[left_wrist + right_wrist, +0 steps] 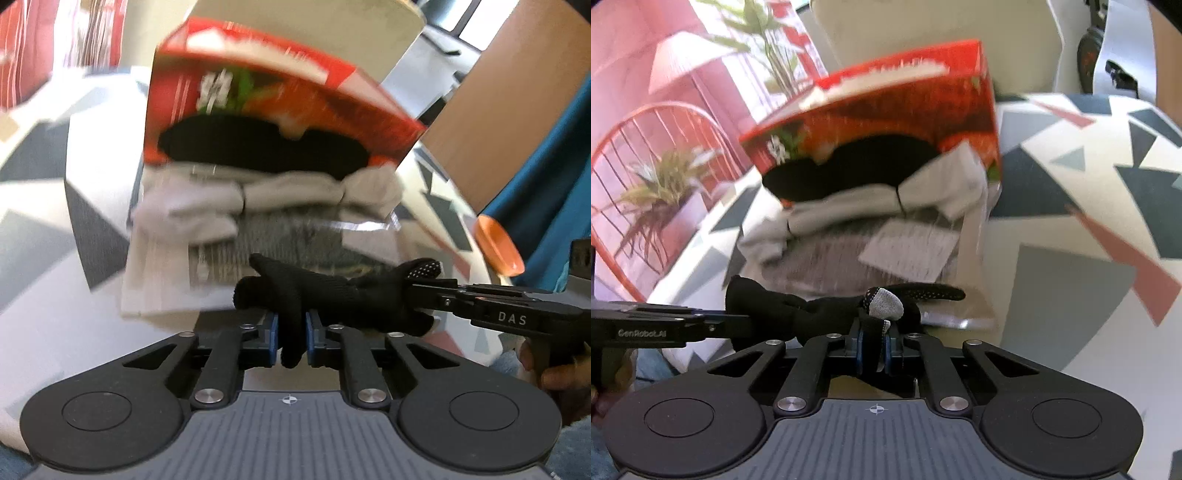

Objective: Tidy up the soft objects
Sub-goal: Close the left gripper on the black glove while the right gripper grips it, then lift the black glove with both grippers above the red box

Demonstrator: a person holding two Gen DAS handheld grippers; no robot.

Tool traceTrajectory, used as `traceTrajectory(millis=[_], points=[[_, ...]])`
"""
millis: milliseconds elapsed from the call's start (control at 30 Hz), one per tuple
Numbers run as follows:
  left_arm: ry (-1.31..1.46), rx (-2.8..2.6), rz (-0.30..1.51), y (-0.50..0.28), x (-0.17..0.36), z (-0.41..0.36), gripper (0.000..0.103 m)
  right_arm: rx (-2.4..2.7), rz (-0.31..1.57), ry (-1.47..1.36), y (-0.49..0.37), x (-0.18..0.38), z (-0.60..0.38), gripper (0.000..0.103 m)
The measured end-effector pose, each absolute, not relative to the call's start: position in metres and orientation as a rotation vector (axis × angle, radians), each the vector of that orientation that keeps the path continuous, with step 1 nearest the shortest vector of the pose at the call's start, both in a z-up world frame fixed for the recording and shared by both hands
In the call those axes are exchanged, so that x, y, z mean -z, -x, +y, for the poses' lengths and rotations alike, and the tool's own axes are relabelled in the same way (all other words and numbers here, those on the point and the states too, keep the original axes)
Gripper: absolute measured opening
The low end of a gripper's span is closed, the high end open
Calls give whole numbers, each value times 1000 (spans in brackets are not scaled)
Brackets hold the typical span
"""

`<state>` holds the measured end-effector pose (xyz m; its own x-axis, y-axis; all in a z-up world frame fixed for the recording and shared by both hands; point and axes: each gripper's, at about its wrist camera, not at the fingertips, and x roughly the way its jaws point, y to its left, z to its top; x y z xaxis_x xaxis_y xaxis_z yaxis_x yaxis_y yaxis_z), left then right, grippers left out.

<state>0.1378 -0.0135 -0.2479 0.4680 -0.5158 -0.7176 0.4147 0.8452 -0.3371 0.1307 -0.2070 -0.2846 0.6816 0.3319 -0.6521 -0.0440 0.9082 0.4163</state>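
A black knit glove (332, 291) with white grip dots is stretched between both grippers, just in front of a red box. My left gripper (291, 332) is shut on one end of it. My right gripper (875, 345) is shut on the other end (882, 306), which has a grey fingertip patch. The red box (266, 99) lies tilted on its side with a dark oval opening toward me. White socks (229, 199) spill out of the opening onto a flat clear-wrapped grey package (291, 236). The box (886, 110) and socks (871, 206) also show in the right wrist view.
A table with a white, grey and pink triangle-patterned cloth (1071, 221) holds everything. An orange bowl (498, 243) sits at the right edge. A brown board (509, 110) leans at the right. A red wire chair (646, 147) and potted plants (661, 192) stand to the left.
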Motion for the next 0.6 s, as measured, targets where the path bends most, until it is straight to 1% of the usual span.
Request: traceTrajectory(millis=[267,600], points=[[104,543,796,-132,214,-9,12,-268,710,-387,-132,259,-207,7],[107,516,723,-137,186,1,12,-304,610,-408,-145,229,-205,7]])
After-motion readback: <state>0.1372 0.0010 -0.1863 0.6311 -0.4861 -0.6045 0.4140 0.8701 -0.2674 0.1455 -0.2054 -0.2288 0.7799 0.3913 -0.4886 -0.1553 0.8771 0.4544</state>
